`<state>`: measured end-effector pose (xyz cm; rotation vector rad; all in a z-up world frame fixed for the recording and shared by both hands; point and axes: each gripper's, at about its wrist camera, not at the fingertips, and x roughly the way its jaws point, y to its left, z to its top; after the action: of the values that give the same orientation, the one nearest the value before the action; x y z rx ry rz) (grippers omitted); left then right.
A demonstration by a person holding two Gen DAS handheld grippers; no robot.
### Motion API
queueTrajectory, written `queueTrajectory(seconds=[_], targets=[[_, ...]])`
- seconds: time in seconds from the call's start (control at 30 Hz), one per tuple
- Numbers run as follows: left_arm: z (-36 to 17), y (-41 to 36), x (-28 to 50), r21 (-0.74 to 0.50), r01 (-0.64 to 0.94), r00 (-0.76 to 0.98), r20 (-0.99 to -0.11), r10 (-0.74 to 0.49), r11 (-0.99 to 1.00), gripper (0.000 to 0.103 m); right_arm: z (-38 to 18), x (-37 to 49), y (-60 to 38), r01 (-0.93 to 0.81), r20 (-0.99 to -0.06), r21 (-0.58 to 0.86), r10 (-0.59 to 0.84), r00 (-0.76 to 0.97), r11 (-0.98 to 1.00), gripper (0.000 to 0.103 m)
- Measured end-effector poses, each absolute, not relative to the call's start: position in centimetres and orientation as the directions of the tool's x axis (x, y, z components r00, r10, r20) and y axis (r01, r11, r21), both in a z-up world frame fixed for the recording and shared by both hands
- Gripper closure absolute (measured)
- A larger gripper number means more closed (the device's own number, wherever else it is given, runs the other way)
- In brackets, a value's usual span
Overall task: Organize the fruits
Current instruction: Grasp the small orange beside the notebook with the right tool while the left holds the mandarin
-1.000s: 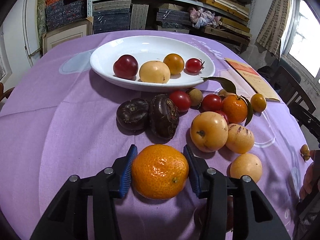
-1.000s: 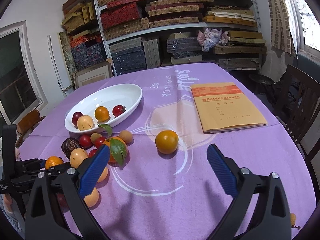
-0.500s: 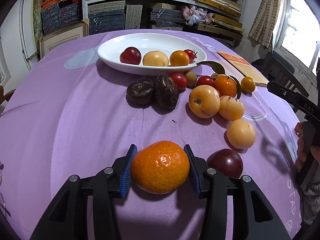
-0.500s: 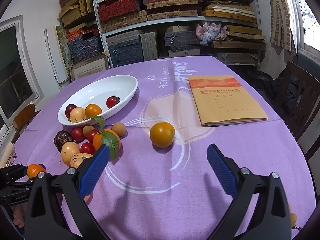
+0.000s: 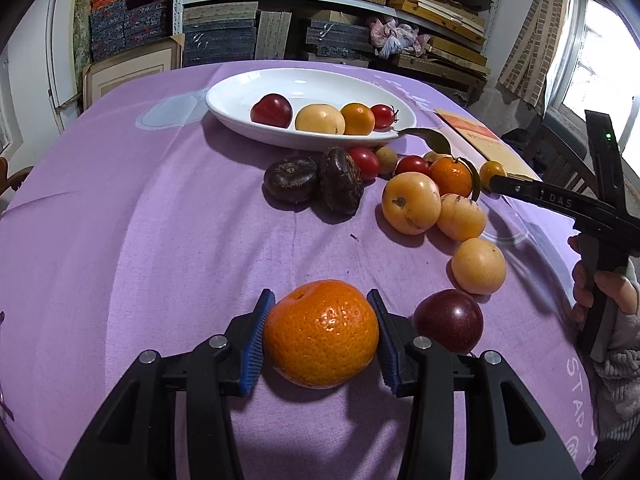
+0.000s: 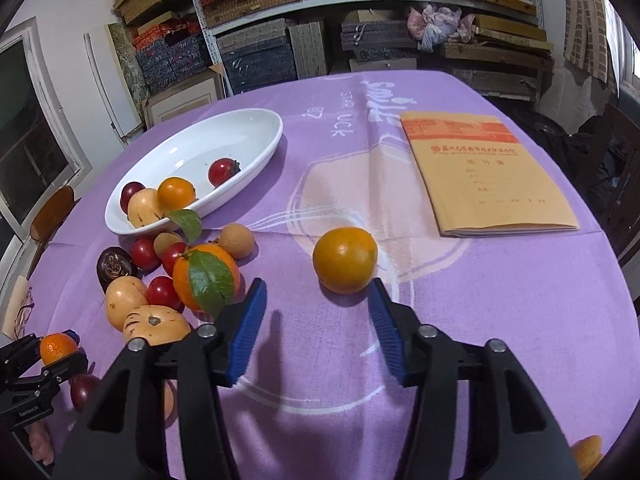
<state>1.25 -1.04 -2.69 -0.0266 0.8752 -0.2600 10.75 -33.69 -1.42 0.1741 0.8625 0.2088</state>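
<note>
My left gripper (image 5: 320,340) is shut on a mandarin orange (image 5: 321,333) and holds it just above the purple cloth; it also shows in the right wrist view (image 6: 56,347). A white oval dish (image 5: 240,114) at the back holds several fruits. Loose fruits lie in front of it: two dark passion fruits (image 5: 316,182), yellow fruits (image 5: 410,203), a leafy orange (image 5: 451,176) and a dark plum (image 5: 449,320). My right gripper (image 6: 316,324) is open, just short of a lone orange fruit (image 6: 345,260).
A tan paper booklet (image 6: 484,176) lies on the right of the round table. Shelves stacked with boxes (image 6: 256,52) stand behind the table. A dark wooden chair (image 6: 624,184) stands at the right edge.
My left gripper has drawn back from the fruit pile with the mandarin in it. My right gripper has moved forward and narrowed toward the lone orange fruit.
</note>
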Motion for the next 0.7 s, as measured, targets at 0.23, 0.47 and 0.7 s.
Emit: queueTrajectory(seconds=[0.23,0.47,0.7], targets=[[-2.7,-0.9,1.2,-0.141,0.212,0.607,-0.757,-0.243,0.967,0.056,-1.6,12.3,-35.1,-0.064,-0.714,0.303,0.271,0.646,0.951,0.041],[-2.7,-0.8,1.2,-0.138,0.211,0.607,-0.757,-0.240,0.968,0.055,-1.3,14.6,-34.8,-0.060,-0.718,0.279,0.250,0.650,0.958,0.039],[-2.7,-0.8,1.2,-0.138,0.212,0.607,-0.757,-0.241,0.968,0.055,-1.8,14.7,-34.5,-0.062,-0.733,0.261,0.240,0.637,0.963,0.045]])
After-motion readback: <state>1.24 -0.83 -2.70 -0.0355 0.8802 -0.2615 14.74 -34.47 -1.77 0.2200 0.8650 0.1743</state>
